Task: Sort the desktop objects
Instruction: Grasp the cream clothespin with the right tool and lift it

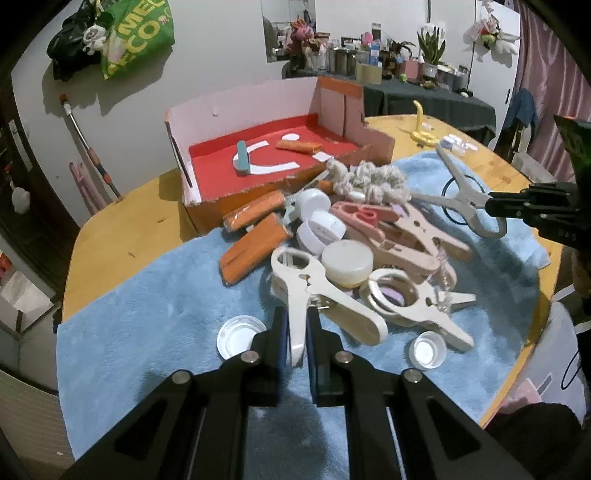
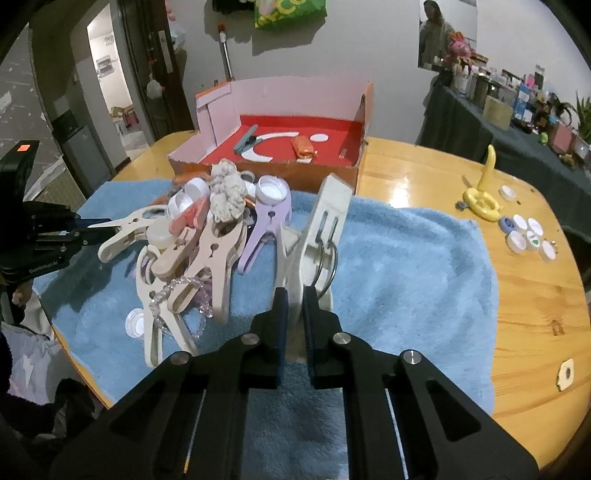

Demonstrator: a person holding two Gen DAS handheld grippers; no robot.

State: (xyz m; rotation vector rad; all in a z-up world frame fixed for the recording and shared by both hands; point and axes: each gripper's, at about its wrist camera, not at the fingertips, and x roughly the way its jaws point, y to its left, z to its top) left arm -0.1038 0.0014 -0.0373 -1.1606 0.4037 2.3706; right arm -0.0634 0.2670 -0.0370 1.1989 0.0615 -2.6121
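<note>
The left tool (image 1: pixel 296 334) is clamped on a cream peg (image 1: pixel 317 295) at the pile on the blue towel (image 1: pixel 147 314). The right tool (image 2: pixel 293 308) grips another cream peg (image 2: pixel 321 221). A green bag (image 1: pixel 138 35) reads perhaps "ECO". The red box (image 1: pixel 258 158) stands behind the pile.

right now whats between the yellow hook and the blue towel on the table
In the right wrist view, only bare wooden tabletop separates the yellow hook from the blue towel. The white bottle caps sit past the hook, not in that stretch.
</note>
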